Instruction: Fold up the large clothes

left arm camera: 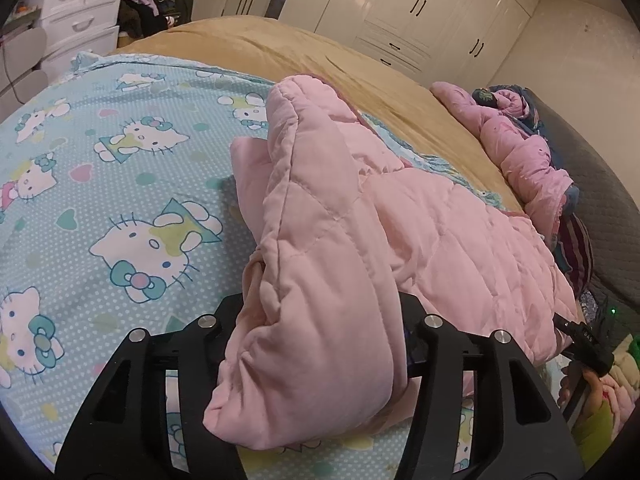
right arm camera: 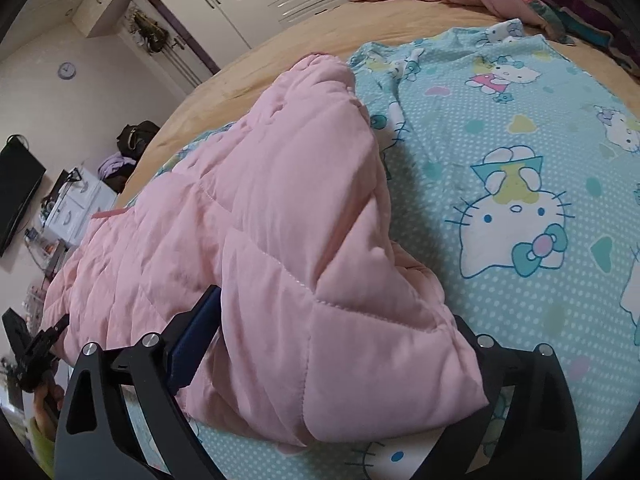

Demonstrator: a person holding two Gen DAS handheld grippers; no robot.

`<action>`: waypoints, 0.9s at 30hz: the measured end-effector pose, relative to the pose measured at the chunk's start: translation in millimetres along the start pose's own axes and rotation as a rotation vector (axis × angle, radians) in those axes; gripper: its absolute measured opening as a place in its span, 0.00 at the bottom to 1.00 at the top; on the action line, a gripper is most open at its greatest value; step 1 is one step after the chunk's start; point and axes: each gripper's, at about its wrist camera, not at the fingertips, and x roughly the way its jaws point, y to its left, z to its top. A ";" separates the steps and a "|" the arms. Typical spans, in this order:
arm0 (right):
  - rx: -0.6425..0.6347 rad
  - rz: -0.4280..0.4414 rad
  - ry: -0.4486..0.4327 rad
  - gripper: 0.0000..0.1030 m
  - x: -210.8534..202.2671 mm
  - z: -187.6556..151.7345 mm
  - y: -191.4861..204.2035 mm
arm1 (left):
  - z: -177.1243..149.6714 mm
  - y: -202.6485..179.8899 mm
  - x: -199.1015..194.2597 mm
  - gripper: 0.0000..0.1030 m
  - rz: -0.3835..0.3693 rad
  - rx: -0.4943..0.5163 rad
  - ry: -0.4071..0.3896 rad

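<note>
A pink quilted padded garment lies on a blue Hello Kitty sheet on the bed. My left gripper is shut on a thick bunched edge of the garment, raised a little off the sheet. My right gripper is shut on another bunched edge of the same pink garment, which stretches away to the left over the Hello Kitty sheet. The fingertips are hidden in the padding in both views. The right gripper also shows at the right edge of the left wrist view.
A tan blanket covers the far bed. Another pink bundle and dark clothes lie by the grey headboard. White wardrobes and a white drawer unit stand behind. A TV hangs on the wall.
</note>
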 end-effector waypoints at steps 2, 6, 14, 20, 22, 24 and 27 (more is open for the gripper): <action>-0.006 -0.024 -0.014 0.91 -6.2 -0.8 -0.2 | -0.1 1.3 0.1 0.50 -0.001 -0.001 0.004; -0.034 -0.078 -0.086 0.93 -30.4 -0.7 7.4 | -0.2 -0.6 -1.9 0.69 0.024 0.017 0.007; -0.217 -0.077 -0.255 0.96 -91.7 -6.0 56.1 | 4.5 -12.2 -33.7 0.91 0.118 0.071 -0.075; -0.293 -0.010 -0.300 0.96 -120.5 -20.9 90.8 | 0.2 -30.8 -75.1 0.91 0.130 0.128 -0.163; -0.325 0.007 -0.314 0.96 -129.0 -28.4 105.1 | -2.5 -36.8 -86.3 0.91 0.127 0.144 -0.184; -0.358 0.022 -0.322 0.96 -137.2 -36.8 118.2 | -8.1 -42.7 -97.5 0.91 0.130 0.162 -0.203; -0.402 0.035 -0.339 0.96 -149.4 -52.6 134.1 | -21.2 -51.4 -115.1 0.91 0.108 0.170 -0.229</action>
